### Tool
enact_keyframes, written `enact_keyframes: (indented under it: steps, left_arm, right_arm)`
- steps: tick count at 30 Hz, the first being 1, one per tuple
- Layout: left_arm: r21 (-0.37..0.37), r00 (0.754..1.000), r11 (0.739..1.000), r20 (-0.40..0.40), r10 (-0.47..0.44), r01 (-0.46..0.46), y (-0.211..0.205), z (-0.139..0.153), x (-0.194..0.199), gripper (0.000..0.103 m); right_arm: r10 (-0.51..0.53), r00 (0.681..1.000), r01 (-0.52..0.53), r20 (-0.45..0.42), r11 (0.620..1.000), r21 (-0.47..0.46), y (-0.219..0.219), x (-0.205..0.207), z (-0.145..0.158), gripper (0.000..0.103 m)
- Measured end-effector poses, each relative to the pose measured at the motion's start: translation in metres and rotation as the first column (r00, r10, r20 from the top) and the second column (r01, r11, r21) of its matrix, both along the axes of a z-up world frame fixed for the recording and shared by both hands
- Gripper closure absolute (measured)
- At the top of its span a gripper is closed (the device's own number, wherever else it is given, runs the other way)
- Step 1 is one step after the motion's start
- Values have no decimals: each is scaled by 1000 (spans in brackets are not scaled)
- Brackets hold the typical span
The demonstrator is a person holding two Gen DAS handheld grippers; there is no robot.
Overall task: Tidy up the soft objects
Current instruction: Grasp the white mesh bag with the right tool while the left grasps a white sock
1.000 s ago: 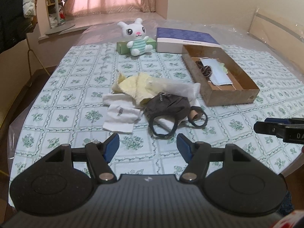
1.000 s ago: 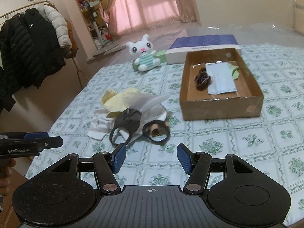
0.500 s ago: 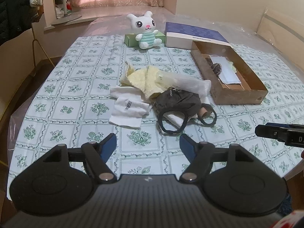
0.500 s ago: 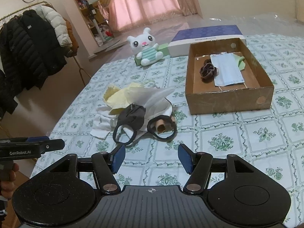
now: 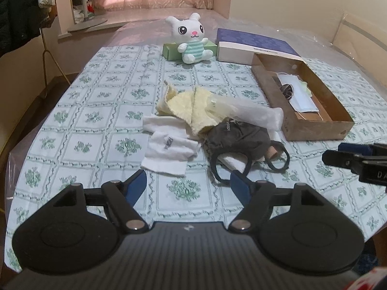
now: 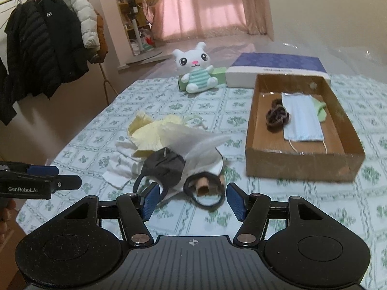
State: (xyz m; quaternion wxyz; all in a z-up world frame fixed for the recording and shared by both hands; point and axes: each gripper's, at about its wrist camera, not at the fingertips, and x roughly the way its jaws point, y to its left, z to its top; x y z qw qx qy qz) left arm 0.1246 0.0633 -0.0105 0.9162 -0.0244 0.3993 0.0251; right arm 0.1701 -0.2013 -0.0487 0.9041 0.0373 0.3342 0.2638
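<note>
A: Quick pass. What is the left gripper (image 5: 188, 187) doing?

B: Hovering over the near edge of the table (image 5: 101, 130), jaws standing wide apart, nothing between the blue pads (image 5: 136, 186), only green-patterned cloth showing in the gap. It is pointing at the pile in the middle.

A: And the right gripper (image 6: 192, 200)?

B: Also parted and holding nothing. It is hanging just short of the pile; the black elastic loop (image 6: 204, 191) around a small tan tube (image 6: 203, 186) is showing between its pads, but I cannot tell that they are touching it. Its finger is also poking in at the right edge of the left view.

A: Where are the soft things lying?

B: Heaped mid-table: yellow cloth (image 5: 191, 107) on top at the back, a translucent white bag (image 5: 249, 113) draping across it, white socks (image 5: 169, 149) spreading toward the left, a dark grey mask (image 5: 239, 137) in front with its straps trailing toward the grippers.

A: The box?

B: Cardboard box (image 6: 302, 164) sitting right of the pile, apart from it. Inside are lying a light blue face mask (image 6: 301, 118), a brown scrunchie (image 6: 277, 116) beside it, and a pale green item (image 6: 320, 110) partly hidden under the mask.

A: Background?

B: White plush bunny (image 5: 192, 41) sitting at the far end, leaning on a green box (image 5: 173, 50), with a purple-lidded box (image 5: 254, 46) next to it. Jackets (image 6: 46, 48) are hanging on a rack at the left.
</note>
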Motion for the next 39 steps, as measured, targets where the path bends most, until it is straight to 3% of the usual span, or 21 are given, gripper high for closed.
enact_keyframes:
  steps: [21, 36, 38, 39]
  left_arm:
    - [-5, 1000, 1000, 5, 20, -20, 21, -39, 66, 29]
    - [-9, 1000, 1000, -17, 24, -24, 39, -71, 95, 29]
    - [-9, 1000, 1000, -19, 17, -17, 39, -75, 96, 29]
    - [-11, 1000, 1000, -22, 14, -14, 40, -77, 97, 29]
  right_arm:
    - [136, 980, -106, 147, 975, -195, 77, 88, -28, 42]
    - [219, 970, -170, 103, 920, -354, 117, 129, -73, 42]
    - [216, 971, -172, 99, 927, -333, 113, 130, -75, 75]
    - [207, 974, -168, 90, 931, -323, 111, 131, -75, 79]
